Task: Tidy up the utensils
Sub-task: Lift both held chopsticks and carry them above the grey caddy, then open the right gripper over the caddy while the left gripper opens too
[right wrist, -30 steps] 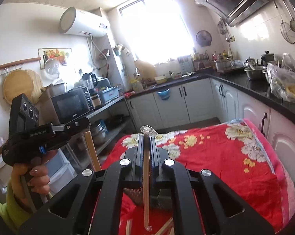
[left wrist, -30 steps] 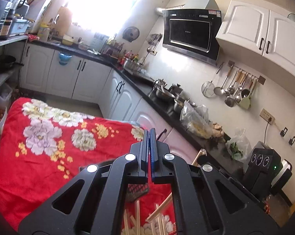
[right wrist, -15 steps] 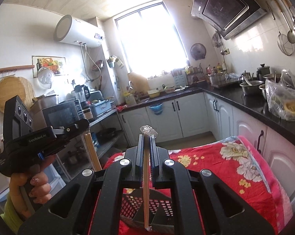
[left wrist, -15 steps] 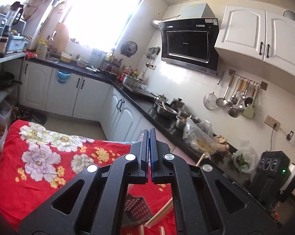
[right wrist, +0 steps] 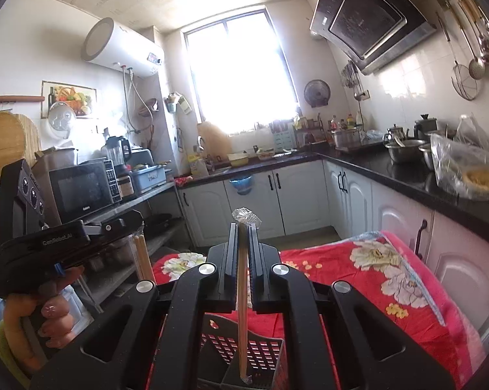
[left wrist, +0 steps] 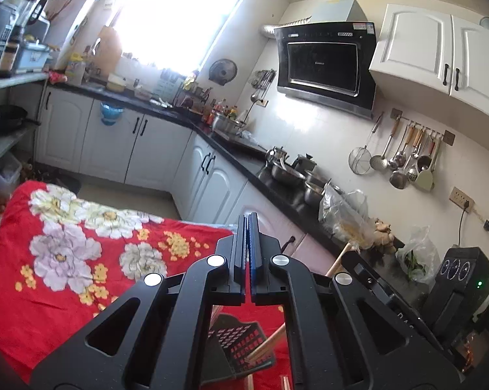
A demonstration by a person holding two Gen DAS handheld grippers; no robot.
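Chopsticks are what both tools are carrying right now, so we're somewhere mid-job I'd say. The right gripper [right wrist: 242,227] is clamping a wrapped chopstick pair [right wrist: 242,295] between its jaws, and the pair is hanging nearly straight down with the crinkly wrapper tip poking out on top and the bottom end dangling right over the black slotted utensil holder [right wrist: 260,354]. Whether it's touching the holder yet, can't tell. Off to the left in that same view, a hand [right wrist: 46,321] is gripping the left gripper [right wrist: 124,227], and bare wooden chopsticks [right wrist: 143,260] are sticking down from its front end. From its own camera the left gripper's jaws are sitting pressed together, and the sticks themselves aren't clearly visible between them there. Underneath it, through the frame, the holder is sitting on the red floral cloth [left wrist: 49,260] with a chopstick or two [left wrist: 267,344] lying across or in it, and a few more loose sticks [left wrist: 285,383] are showing on the cloth at the bottom edge. So: some stuff is maybe in, two loads are about to drop, loose ones are waiting.
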